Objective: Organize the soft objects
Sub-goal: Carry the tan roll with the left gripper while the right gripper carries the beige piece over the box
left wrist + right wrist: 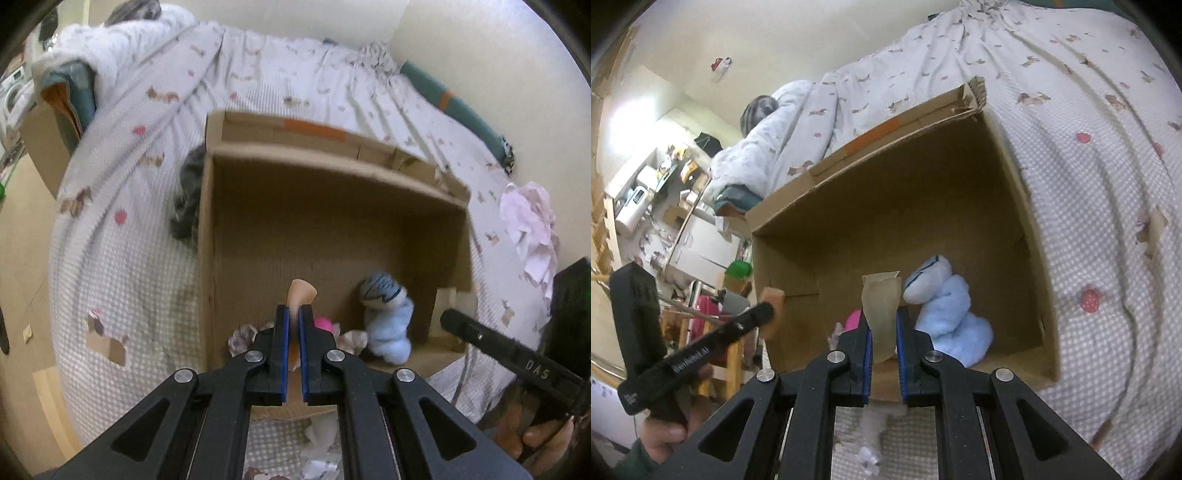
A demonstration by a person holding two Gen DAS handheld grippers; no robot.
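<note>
An open cardboard box (332, 166) lies on the bed; it also shows in the right wrist view (1015, 192). Inside sit a light blue plush toy (389, 321), also seen in the right wrist view (953, 317), and a pink soft item (323, 324) (854, 320). My left gripper (293, 314) is shut on the box's near flap (301, 291) over the box's near edge. My right gripper (883, 321) is shut on a tan flap (881, 302) at the same edge.
A patterned quilt (140, 229) covers the bed. A grey striped soft item (188, 199) lies against the box's left side. Pink cloth (528, 221) lies at the right. Torn paper bits (321, 461) lie below the grippers. A cluttered room (665, 192) lies beyond the bed.
</note>
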